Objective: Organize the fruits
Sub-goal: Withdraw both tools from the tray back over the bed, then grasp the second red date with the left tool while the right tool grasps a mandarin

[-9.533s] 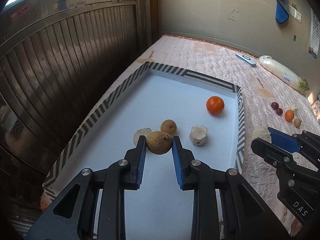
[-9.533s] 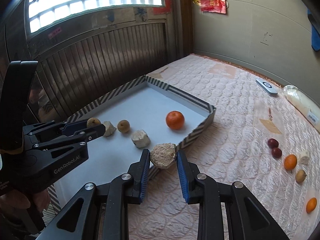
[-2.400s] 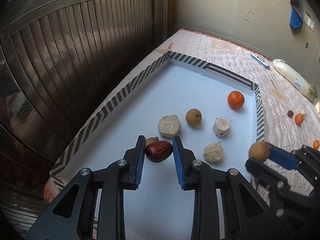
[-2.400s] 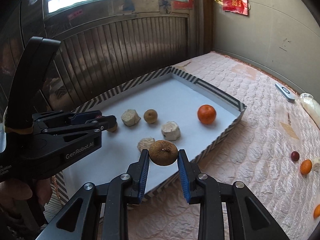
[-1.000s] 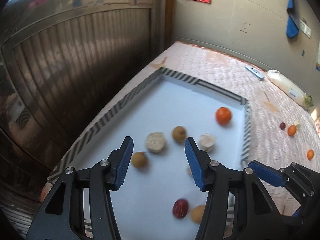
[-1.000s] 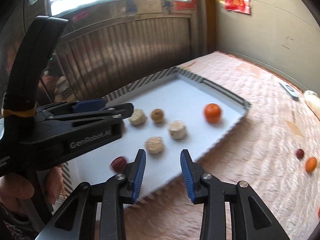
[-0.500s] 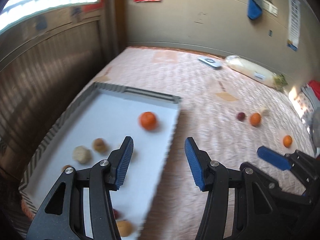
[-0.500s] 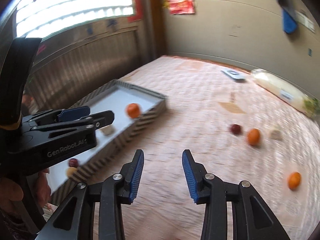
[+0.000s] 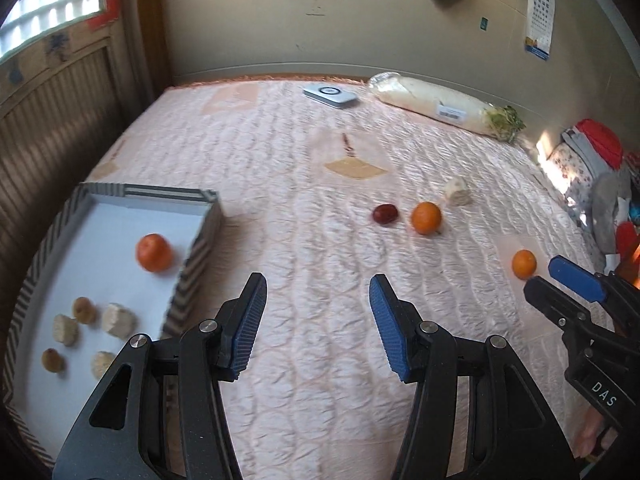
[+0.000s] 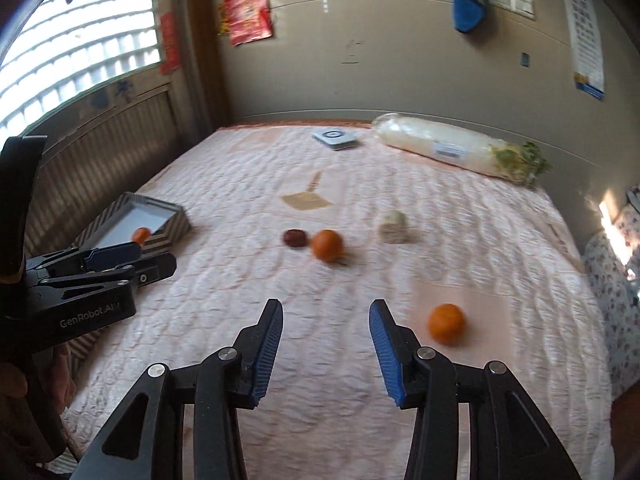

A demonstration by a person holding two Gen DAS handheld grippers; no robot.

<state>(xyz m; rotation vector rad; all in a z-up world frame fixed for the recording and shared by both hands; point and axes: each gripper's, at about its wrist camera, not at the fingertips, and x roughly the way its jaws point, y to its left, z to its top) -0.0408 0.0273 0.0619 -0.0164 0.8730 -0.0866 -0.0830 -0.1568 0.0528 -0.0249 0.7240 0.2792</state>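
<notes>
A striped-rim white tray (image 9: 192, 268) at the left holds an orange (image 9: 154, 252) and several small brown and pale fruit pieces (image 9: 116, 320). On the pink quilt lie a dark red date (image 9: 385, 214), an orange (image 9: 426, 218), a pale chunk (image 9: 456, 192) and another orange (image 9: 524, 264). My left gripper (image 9: 318, 300) is open and empty over the quilt, right of the tray. My right gripper (image 10: 326, 326) is open and empty; the near orange (image 10: 447, 323) lies just right of it, with the date (image 10: 295, 238), orange (image 10: 327, 245) and chunk (image 10: 394, 222) beyond.
A wrapped white radish (image 9: 444, 106) and a flat white device (image 9: 330, 96) lie at the far edge by the wall. Clothes and bags (image 9: 596, 168) are piled at the right. A wooden slatted panel (image 9: 52, 128) runs along the left.
Both grippers let go of their fruit in the tray, opened, and swung right from the tray toward the loose fruits on the quilt.
</notes>
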